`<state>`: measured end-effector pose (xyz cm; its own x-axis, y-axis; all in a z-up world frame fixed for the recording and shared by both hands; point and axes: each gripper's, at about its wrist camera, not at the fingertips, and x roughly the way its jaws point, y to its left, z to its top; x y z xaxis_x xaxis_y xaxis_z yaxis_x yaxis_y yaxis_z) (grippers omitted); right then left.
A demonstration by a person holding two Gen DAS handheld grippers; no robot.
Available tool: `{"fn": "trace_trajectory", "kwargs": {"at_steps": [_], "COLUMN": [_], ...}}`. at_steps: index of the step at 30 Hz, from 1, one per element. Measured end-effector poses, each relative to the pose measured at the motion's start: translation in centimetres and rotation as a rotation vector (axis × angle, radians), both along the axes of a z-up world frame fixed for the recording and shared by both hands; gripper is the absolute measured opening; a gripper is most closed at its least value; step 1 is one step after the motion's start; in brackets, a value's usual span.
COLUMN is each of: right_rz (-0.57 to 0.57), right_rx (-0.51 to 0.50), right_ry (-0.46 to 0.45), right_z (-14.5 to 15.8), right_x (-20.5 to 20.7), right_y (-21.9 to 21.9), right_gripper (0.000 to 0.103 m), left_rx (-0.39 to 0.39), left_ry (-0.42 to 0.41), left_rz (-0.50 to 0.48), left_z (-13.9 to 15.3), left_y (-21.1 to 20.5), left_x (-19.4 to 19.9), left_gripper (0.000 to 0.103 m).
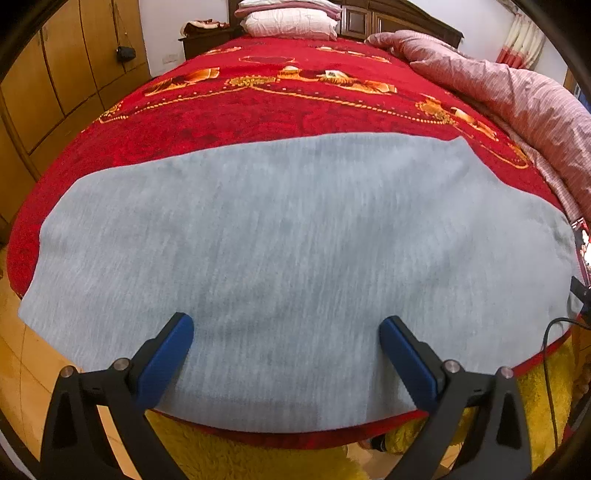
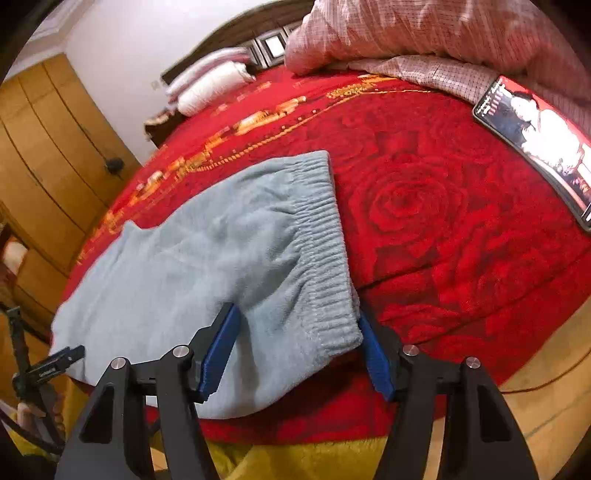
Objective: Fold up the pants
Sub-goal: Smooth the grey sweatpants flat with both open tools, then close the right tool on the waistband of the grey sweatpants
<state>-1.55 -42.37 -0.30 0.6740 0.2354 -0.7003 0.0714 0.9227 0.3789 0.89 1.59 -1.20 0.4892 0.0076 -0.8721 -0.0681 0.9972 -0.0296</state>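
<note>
Left wrist cam sits low at the bed's near edge, facing up the red blanket (image 1: 258, 122) toward the pillows (image 1: 291, 22), v. close over the grey pants (image 1: 295, 258). Right wrist cam looks from the same edge, tilted, near the waistband (image 2: 321, 240). Both share pants, blanket, pillows, wardrobe (image 1: 55, 92).

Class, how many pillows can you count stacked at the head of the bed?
2. A white pillow lies at the bottom by the dark wooden headboard, and a pink striped pillow rests on top. Others may be hidden behind them.
</note>
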Motion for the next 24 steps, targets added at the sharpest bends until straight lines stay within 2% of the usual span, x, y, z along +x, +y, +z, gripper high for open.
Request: {"fn": "trace_trajectory", "kwargs": {"at_steps": [3, 6, 11, 15, 17, 24], "right_rz": [-0.005, -0.052, -0.084, -0.08, -0.092, -0.092], "right_rx": [0.004, 0.014, 0.114, 0.084, 0.071, 0.111], "right_ry": [-0.012, -0.012, -0.018, -0.018, 0.011, 0.012], "right_z": [-0.1, -0.1, 0.2, 1.0, 0.7, 0.0], "right_x": [-0.2, -0.7, -1.1, -1.1, -0.8, 0.5], "right_y": [-0.3, -0.7, -1.7, -1.2, -1.2, -1.9], "right_gripper": [0.058, 0.043, 0.023, 0.023, 0.028, 0.035], "left_rx": [-0.003, 0.002, 0.014, 0.014, 0.005, -0.023], "left_ry": [0.019, 0.025, 0.016, 0.012, 0.009, -0.002], "left_rz": [-0.003, -0.009, -0.019, -0.023, -0.019, 0.003], "left_z": [0.0, 0.1, 0.6, 0.7, 0.8, 1.1], "left_y": [0.0, 0.0, -0.1, 0.0, 0.1, 0.8], "left_x": [0.3, 0.3, -0.2, -0.6, -0.7, -0.9], "left_gripper": [0.103, 0.103, 0.102, 0.102, 0.102, 0.102]}}
